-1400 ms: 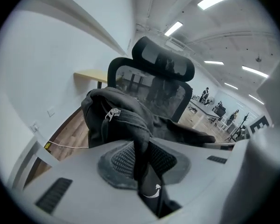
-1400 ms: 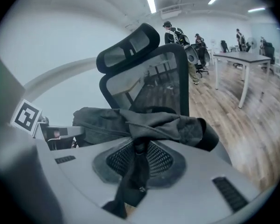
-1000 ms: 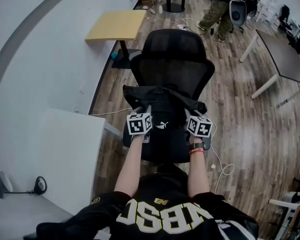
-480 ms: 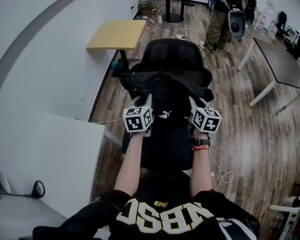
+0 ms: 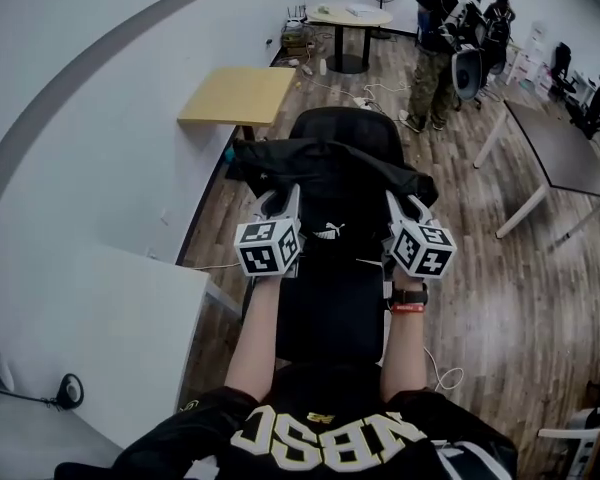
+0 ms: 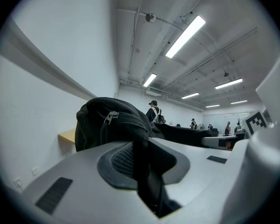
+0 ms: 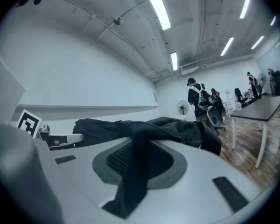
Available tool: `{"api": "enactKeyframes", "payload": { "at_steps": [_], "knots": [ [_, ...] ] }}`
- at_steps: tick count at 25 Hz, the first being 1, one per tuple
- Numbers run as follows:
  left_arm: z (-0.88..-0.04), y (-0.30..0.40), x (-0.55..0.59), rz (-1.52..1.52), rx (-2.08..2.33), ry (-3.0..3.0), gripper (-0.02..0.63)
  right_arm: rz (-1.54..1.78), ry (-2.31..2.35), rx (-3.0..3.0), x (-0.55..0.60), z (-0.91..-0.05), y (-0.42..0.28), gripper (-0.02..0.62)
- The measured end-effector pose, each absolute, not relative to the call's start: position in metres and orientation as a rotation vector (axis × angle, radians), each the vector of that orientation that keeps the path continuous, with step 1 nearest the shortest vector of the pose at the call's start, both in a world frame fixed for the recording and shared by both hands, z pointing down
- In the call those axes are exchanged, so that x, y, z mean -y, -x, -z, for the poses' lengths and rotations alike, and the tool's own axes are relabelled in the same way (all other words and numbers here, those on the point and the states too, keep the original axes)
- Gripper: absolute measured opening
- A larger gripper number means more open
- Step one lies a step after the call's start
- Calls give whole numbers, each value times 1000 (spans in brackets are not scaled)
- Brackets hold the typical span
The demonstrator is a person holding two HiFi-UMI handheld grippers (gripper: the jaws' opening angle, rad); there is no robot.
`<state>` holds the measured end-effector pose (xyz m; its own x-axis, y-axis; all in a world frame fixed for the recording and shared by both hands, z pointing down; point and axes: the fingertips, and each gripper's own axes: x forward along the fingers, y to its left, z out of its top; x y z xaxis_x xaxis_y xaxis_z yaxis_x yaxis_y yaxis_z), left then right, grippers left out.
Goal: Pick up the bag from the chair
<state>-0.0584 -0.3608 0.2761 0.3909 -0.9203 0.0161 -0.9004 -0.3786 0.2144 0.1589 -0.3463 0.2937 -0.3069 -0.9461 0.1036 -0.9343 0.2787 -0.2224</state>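
Observation:
A black bag (image 5: pixel 330 173) hangs in the air above the black office chair (image 5: pixel 332 298), held up by both grippers. My left gripper (image 5: pixel 283 204) is shut on the bag's left edge, and a strip of its black fabric (image 6: pixel 144 171) runs down between the jaws. My right gripper (image 5: pixel 398 208) is shut on the bag's right edge, with the fabric (image 7: pixel 135 171) pinched between its pads. The bag's bulk with a zipper pull (image 6: pixel 113 116) shows just past the left jaws. The chair's back (image 5: pixel 347 128) is partly hidden behind the bag.
A small wooden table (image 5: pixel 238 96) stands by the left wall behind the chair. A white desk (image 5: pixel 90 328) is at my near left, a grey table (image 5: pixel 562 148) at the right. People (image 5: pixel 442 28) stand at the back near a round table (image 5: pixel 348 16). A cable (image 5: pixel 442 373) lies on the floor.
Both grippers have risen and moved forward with the bag, lifting it off the chair seat to the level of the backrest. The bag now hangs spread between them.

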Motion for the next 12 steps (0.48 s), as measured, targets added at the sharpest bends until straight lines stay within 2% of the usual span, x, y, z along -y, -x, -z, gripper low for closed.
{"api": "enactKeyframes", "payload": {
  "at_steps": [12],
  "knots": [
    [-215,64,355,233,1779,-2598,75,149,1734,-2423,339,-228,-149,77]
  ]
}}
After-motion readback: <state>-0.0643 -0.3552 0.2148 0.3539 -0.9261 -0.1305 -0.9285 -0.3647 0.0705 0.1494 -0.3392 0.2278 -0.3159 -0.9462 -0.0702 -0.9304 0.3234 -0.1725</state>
